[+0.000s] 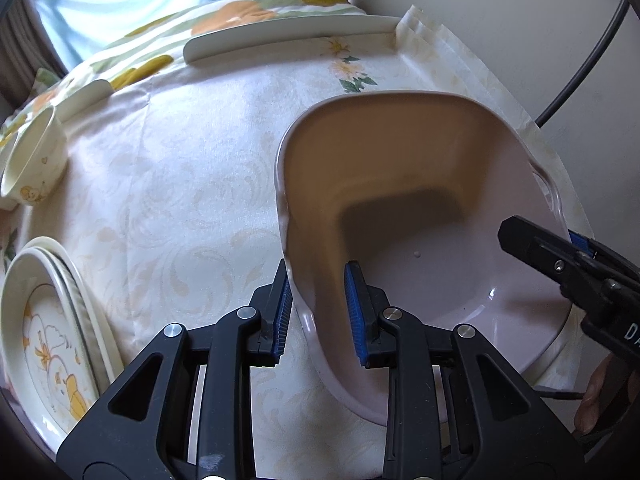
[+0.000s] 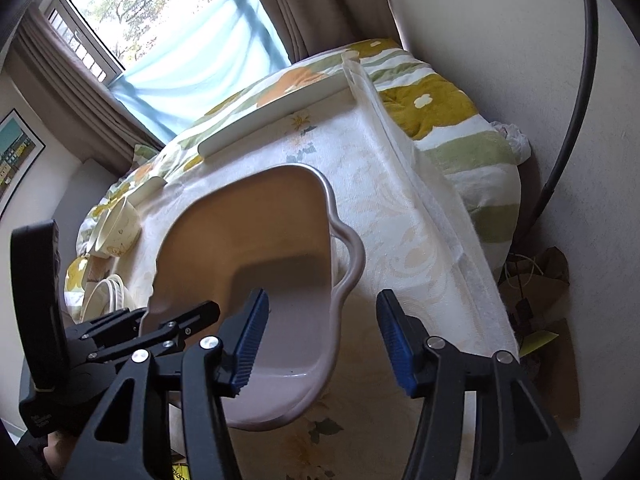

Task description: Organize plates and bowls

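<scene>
A large pale pink basin with a wavy rim sits on the cream tablecloth; it also shows in the right wrist view. My left gripper straddles the basin's near left rim, one pad outside and one inside, jaws partly apart around the wall. My right gripper is open over the basin's right rim near its handle; it also appears in the left wrist view. A stack of cartoon plates lies at the left. A cream bowl lies tipped at the far left.
A long white plate lies at the table's far edge, a smaller one to its left. A flowered quilt lies beyond the table. The wall and a black cable are at the right.
</scene>
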### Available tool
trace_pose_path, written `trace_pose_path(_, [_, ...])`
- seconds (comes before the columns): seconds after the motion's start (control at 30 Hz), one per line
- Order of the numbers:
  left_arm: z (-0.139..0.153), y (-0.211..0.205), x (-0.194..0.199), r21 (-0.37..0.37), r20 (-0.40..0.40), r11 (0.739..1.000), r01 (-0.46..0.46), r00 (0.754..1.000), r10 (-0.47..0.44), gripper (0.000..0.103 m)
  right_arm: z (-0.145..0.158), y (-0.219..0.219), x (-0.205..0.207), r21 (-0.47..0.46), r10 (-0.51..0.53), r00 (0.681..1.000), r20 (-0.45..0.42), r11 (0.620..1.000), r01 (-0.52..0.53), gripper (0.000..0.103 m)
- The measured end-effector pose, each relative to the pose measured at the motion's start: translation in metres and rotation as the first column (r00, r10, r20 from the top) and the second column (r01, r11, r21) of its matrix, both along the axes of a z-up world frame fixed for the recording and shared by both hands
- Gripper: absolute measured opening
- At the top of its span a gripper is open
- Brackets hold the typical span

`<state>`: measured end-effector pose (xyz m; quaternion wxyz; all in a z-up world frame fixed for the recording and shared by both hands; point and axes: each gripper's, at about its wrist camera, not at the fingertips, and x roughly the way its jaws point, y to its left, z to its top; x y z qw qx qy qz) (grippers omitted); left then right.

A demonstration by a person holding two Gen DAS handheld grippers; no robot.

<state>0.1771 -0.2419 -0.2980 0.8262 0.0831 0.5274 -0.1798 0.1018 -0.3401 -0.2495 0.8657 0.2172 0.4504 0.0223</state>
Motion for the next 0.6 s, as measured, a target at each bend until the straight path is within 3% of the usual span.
trace_pose_path(0.07, [-0.001,-0.001,-0.001,-0.004,-0.002,1.000,0.005,1.000,-0.005,0.025,0.003,0.000,-0.002,0.000,-0.001,1.000,0.005,1.000,0.001,0.052])
trace_pose_path(0.1, [-0.001,-0.001,-0.002,-0.004,0.000,1.000,0.008,1.000,-0.008,0.036,0.004,0.000,-0.003,0.001,0.001,1.000,0.009,1.000,-0.001,0.052])
trace_pose_path(0.13, [-0.002,-0.002,-0.002,-0.002,0.005,1.000,0.008,1.000,-0.008,0.058,0.005,0.000,-0.004,-0.001,0.002,1.000,0.012,1.000,-0.002,0.052])
trace_pose_path(0.2, [0.000,-0.001,-0.005,0.002,0.035,1.000,-0.004,0.999,0.004,0.082,0.008,0.001,-0.006,-0.006,0.002,1.000,0.017,1.000,-0.001,0.052])
trace_pose_path(0.43, [0.024,0.008,-0.017,-0.015,0.068,1.000,-0.019,0.997,0.020,0.082,0.030,0.004,-0.019,-0.038,0.020,0.999,0.047,0.999,-0.018,0.052])
trace_pose_path(0.6, [0.086,0.035,-0.040,-0.013,0.163,0.997,-0.070,0.984,0.071,0.082,0.079,0.020,-0.023,-0.091,0.086,0.989,0.118,0.993,-0.076,0.052])
